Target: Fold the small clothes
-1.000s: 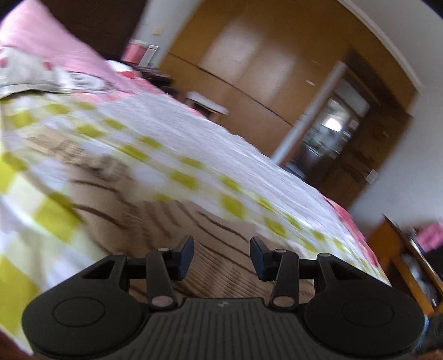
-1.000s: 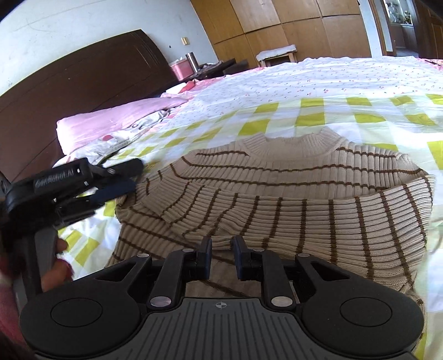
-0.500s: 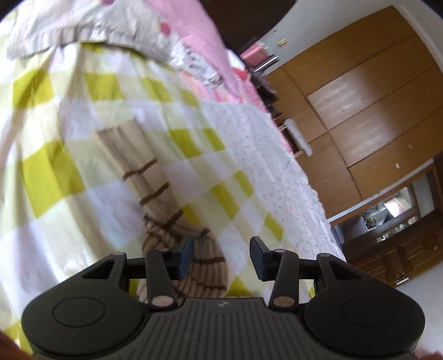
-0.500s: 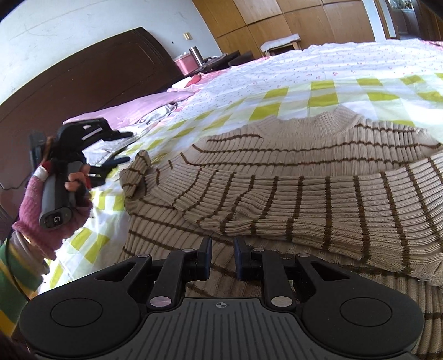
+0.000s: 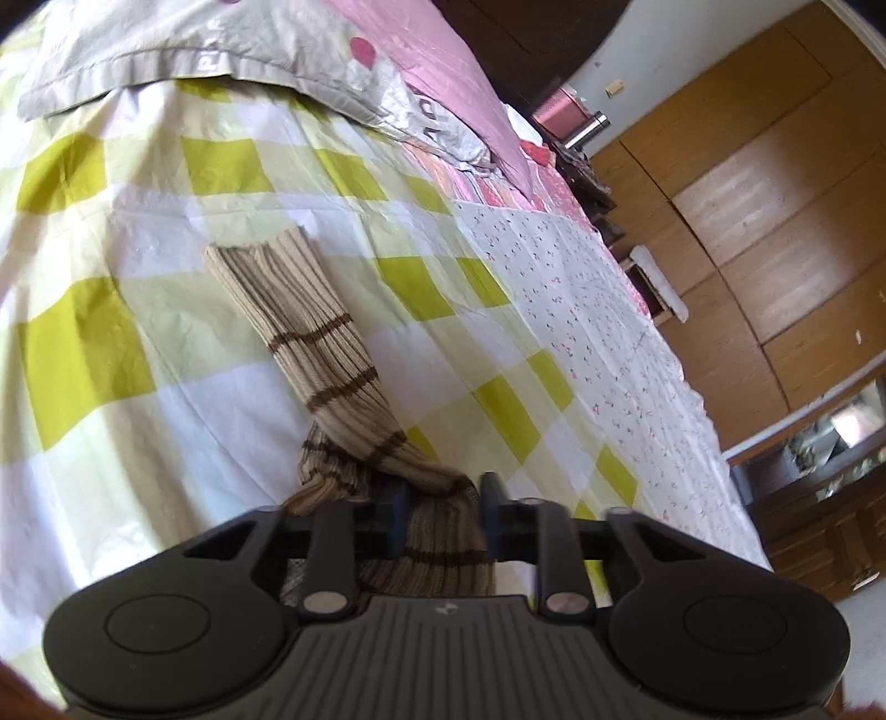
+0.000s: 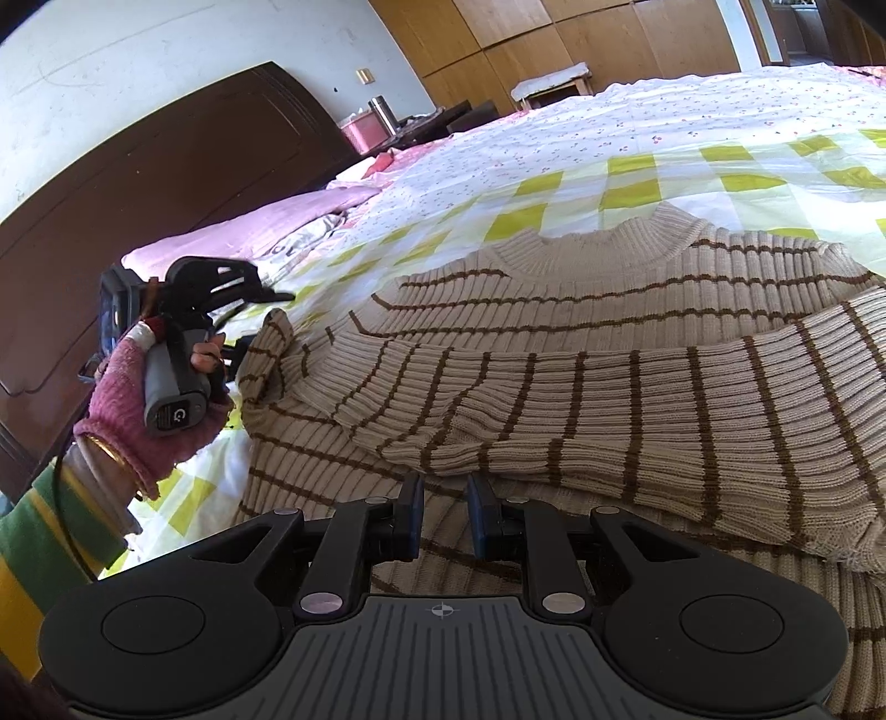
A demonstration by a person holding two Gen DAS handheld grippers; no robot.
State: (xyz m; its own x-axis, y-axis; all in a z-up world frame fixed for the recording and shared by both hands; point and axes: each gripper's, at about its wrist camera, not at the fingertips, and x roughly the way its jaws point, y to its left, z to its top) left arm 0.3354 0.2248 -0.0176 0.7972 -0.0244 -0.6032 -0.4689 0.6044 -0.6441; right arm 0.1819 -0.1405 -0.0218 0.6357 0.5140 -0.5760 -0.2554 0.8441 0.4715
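Note:
A beige knit sweater (image 6: 609, 299) with thin brown stripes lies flat on the bedspread (image 5: 111, 354), checked in yellow and white. One sleeve (image 6: 609, 421) is folded across its body. The other sleeve (image 5: 315, 343) stretches out over the bedspread, cuff far from me. My left gripper (image 5: 441, 515) is closing on this sleeve near the shoulder, and bunched knit fills the gap between its pads. From the right wrist view the left gripper (image 6: 238, 354) sits at the sweater's left edge, its tips hidden by fabric. My right gripper (image 6: 446, 515) rests low on the sweater body, jaws narrow with knit between them.
A person's hand (image 6: 138, 421) in a pink fingerless glove holds the left tool. Pink pillows (image 5: 421, 50) and a dark headboard (image 6: 166, 183) lie beyond the sleeve. A nightstand with a steel flask (image 6: 382, 111), a stool (image 6: 548, 83) and wooden wardrobes (image 5: 747, 221) stand past the bed.
My left gripper swung from over the sweater body out to the spread sleeve, rolled, and its jaws narrowed onto the knit. The right gripper stayed where it was.

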